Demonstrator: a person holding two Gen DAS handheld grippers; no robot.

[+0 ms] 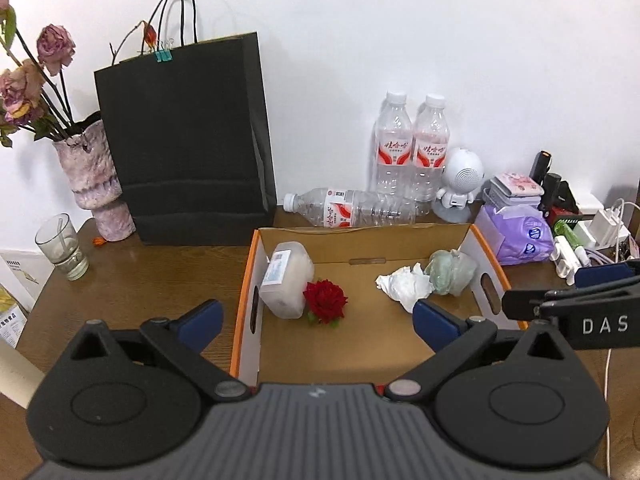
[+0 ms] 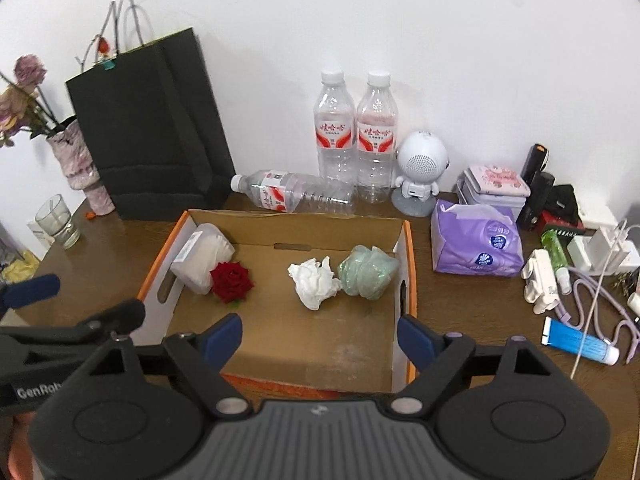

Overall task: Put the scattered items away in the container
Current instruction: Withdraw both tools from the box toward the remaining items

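An open cardboard box with orange edges (image 1: 246, 280) (image 2: 410, 264) sits on the wooden table. Inside it lie a translucent plastic tub (image 1: 286, 284) (image 2: 202, 258), a red rose head (image 1: 326, 300) (image 2: 231, 280), a crumpled white tissue (image 1: 406, 286) (image 2: 314, 282) and a scrunched pale green bag (image 1: 450, 270) (image 2: 368, 270). My left gripper (image 1: 316, 322) hovers above the box's near part, open and empty. My right gripper (image 2: 320, 338) hangs over the box's near edge, also open with nothing between its blue pads. Each gripper shows at the other view's edge.
Behind the box lies one water bottle (image 1: 348, 208) (image 2: 294, 192), with two upright bottles (image 2: 354, 136). A black paper bag (image 1: 188, 140), a vase of dried roses (image 1: 94, 184) and a glass (image 1: 62, 246) stand left. A purple tissue pack (image 2: 476, 242), robot speaker (image 2: 420, 172), blue tube (image 2: 580, 346), cables and chargers lie right.
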